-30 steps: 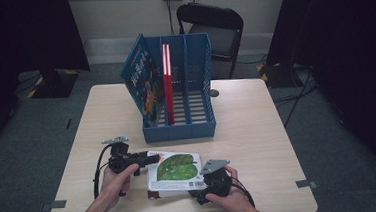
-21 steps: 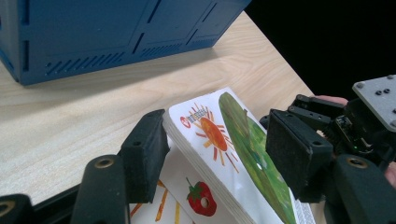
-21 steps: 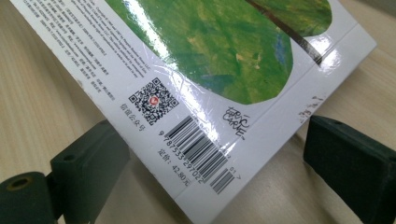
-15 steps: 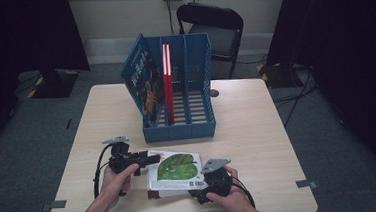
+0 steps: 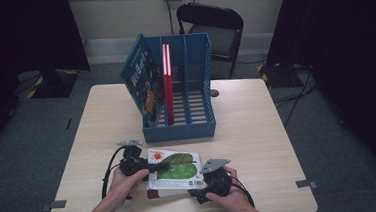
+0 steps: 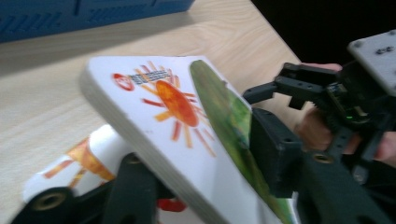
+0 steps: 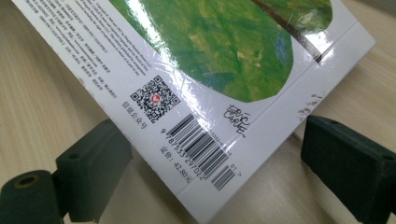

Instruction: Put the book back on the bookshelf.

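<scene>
High view: pale wood table [image 5: 257, 126], left tool [image 5: 156, 165] pinching book [image 5: 180, 169], right tool [image 5: 202, 191] spread.

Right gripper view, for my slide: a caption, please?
Open right gripper straddling the corner of a white book with a barcode.

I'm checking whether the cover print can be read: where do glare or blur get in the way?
Right gripper view: white glare streaks cross the glossy book, yet the barcode stays sharp. Left gripper view: the book's sun picture is soft and the near jaws blurred. High view: dim, print too small.
</scene>
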A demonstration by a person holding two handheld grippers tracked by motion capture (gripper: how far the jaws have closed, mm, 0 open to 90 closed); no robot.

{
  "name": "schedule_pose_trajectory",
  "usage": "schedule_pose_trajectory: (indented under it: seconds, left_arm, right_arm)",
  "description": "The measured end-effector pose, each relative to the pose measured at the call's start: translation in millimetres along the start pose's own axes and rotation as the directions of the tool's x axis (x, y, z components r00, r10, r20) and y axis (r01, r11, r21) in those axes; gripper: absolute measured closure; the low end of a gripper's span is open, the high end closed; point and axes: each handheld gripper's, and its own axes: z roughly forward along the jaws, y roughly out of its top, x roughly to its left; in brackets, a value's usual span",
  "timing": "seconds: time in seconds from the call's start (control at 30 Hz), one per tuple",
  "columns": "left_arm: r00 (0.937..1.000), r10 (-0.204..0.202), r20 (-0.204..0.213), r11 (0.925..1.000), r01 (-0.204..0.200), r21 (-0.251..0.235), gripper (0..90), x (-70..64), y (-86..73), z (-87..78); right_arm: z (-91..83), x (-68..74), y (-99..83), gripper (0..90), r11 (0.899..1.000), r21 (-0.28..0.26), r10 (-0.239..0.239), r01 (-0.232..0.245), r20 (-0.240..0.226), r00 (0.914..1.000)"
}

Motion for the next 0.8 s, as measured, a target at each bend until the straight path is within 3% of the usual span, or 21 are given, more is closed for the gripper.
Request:
schedule_pose_trajectory:
  seconds: [0.17,0.37,0.73,0.8]
  left_arm:
    - [0.9995,-0.005,0.032,1.0000,0.004,0.005,60.1,2.4,0.6,0.3]
    - [0.9995,-0.006,0.031,0.9999,0.005,0.016,60.9,4.2,1.0,0.4]
    - [0.9980,0.059,0.024,0.9982,-0.059,0.010,61.1,1.3,-0.1,-0.8]
    - [0.9960,0.086,0.023,0.9962,-0.086,0.008,61.2,-0.5,0.2,-1.9]
  right_arm:
    - [-0.2,-0.3,0.4,8.3,1.000,0.006,-0.006,0.006,-0.002,1.0000]
    - [-2.6,-1.1,0.3,11.1,1.000,0.020,-0.018,0.019,-0.012,0.9998]
    - [-11.2,-1.0,0.9,13.9,1.000,0.003,-0.008,0.009,-0.064,0.9979]
    - [-12.4,-2.2,1.1,13.9,1.000,-0.002,-0.005,0.004,-0.065,0.9979]
